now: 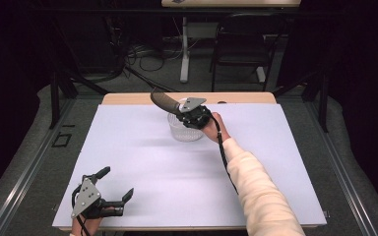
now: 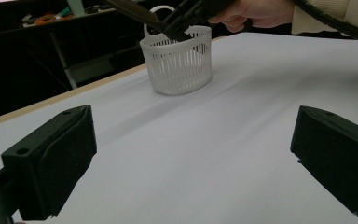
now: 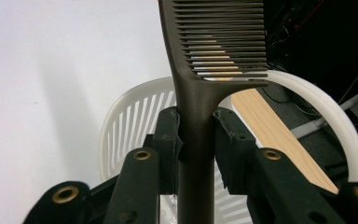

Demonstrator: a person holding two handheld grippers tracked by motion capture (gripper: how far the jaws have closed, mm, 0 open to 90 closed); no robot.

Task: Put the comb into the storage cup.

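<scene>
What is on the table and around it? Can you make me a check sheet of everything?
Surface: white sheet covering a wooden table, flat and clean.
Job's things: dark comb held above a white slatted basket with a loop handle; the basket stands on the sheet's far side.
Clutter: nothing seen.
Grippers: right gripper shut on the comb's handle over the basket; left gripper resting near the table's front edge, jaws open with nothing between them.
Cables: black cable trailing from the right gripper along the sleeve; loose cables on the floor beyond.
Surroundings: dark room, a chair and another table's leg behind.
</scene>
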